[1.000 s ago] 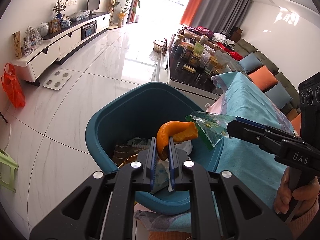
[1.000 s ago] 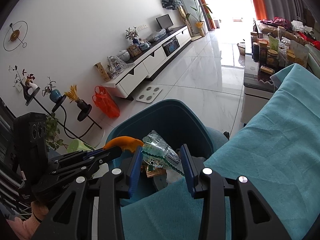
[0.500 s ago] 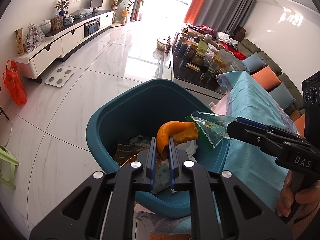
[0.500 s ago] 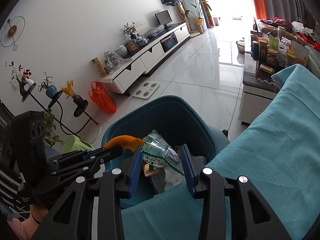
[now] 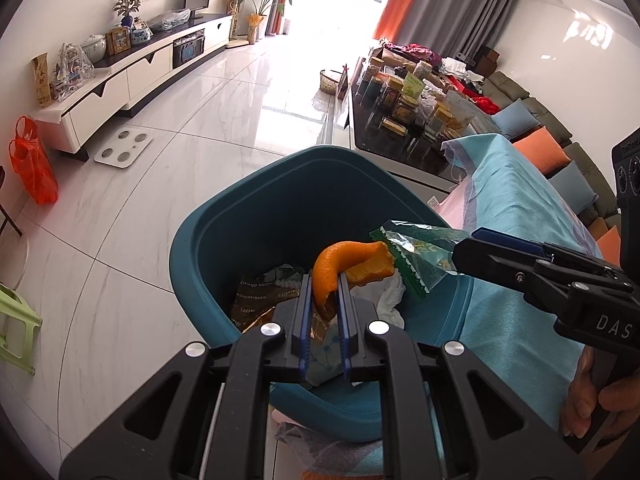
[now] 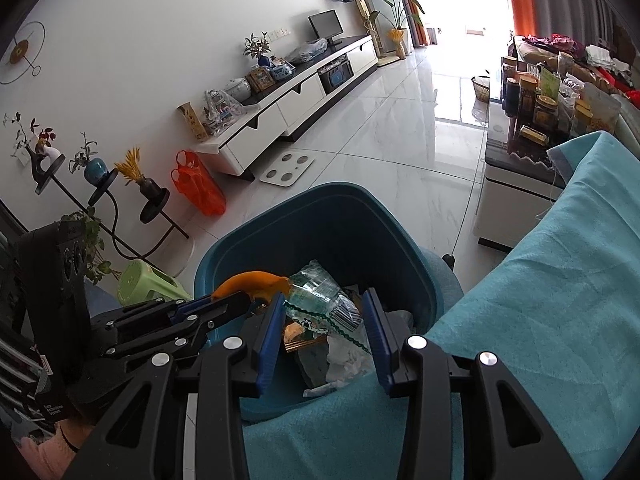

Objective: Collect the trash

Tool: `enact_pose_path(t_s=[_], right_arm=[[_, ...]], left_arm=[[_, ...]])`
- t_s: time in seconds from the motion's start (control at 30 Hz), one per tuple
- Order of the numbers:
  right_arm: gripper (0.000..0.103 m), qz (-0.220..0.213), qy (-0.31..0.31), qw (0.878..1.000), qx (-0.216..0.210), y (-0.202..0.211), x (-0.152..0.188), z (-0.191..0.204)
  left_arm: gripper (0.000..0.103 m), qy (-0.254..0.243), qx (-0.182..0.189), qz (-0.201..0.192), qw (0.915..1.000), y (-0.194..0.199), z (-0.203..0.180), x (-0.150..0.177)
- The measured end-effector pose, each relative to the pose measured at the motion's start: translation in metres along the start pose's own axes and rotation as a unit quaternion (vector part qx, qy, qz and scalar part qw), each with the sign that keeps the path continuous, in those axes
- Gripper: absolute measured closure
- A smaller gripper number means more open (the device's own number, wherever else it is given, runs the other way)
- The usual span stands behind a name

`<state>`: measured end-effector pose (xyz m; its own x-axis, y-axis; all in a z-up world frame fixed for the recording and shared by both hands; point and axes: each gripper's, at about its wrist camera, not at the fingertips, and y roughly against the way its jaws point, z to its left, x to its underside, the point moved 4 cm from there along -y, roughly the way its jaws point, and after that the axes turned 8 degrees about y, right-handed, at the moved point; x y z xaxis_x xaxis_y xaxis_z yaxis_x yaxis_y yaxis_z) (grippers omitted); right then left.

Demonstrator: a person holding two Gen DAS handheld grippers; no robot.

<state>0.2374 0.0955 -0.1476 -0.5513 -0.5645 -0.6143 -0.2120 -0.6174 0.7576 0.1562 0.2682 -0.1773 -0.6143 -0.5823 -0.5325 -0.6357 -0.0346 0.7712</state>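
Both claws hung over the teal bin, each pinching 1 piece of trash: the left gripper had its blue pads pressed nearly together on 1 curl of orange peel, and the right gripper was clamped, somewhat wider, on 1 crumpled green-and-clear wrapper. Peel and wrapper sat just beside each other above the bin's mouth. Inside the bin lay 1 dark brown packet, white tissue and other scraps too jumbled to count. A teal cloth covered the surface touching the bin's right side. Beyond, glossy white marble tiles carried 1 white scale and 1 orange bag by a long white TV cabinet. Farther off stood 1 dark table crowded with jars, grey and orange curtains and a bright window.
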Motion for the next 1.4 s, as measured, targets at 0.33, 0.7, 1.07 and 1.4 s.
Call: enact_pose_path(t_s=[0.33, 0.7, 1.07, 1.4], right_arm=[[0.064, -0.004, -0.006, 1.000, -0.005, -0.002, -0.001, -0.001], [0.052, -0.065, -0.025, 0.997, -0.017, 0.044, 0.018, -0.017], [0.015, -0.173, -0.014, 0.983, 0.064, 0.129, 0.073, -0.024], [0.007, -0.249, -0.037, 0.944, 0.212, 0.203, 0.150, -0.042]], left_arm=[[0.078, 0.000, -0.004, 0.009, 1.0000, -0.012, -0.001, 0.001], [0.031, -0.029, 0.019, -0.045, 0.9984, 0.028, -0.010, 0.007], [0.006, -0.085, 0.077, -0.158, 0.9807, 0.101, -0.059, 0.041], [0.006, -0.138, 0.121, -0.206, 0.9611, 0.129, -0.144, 0.083]])
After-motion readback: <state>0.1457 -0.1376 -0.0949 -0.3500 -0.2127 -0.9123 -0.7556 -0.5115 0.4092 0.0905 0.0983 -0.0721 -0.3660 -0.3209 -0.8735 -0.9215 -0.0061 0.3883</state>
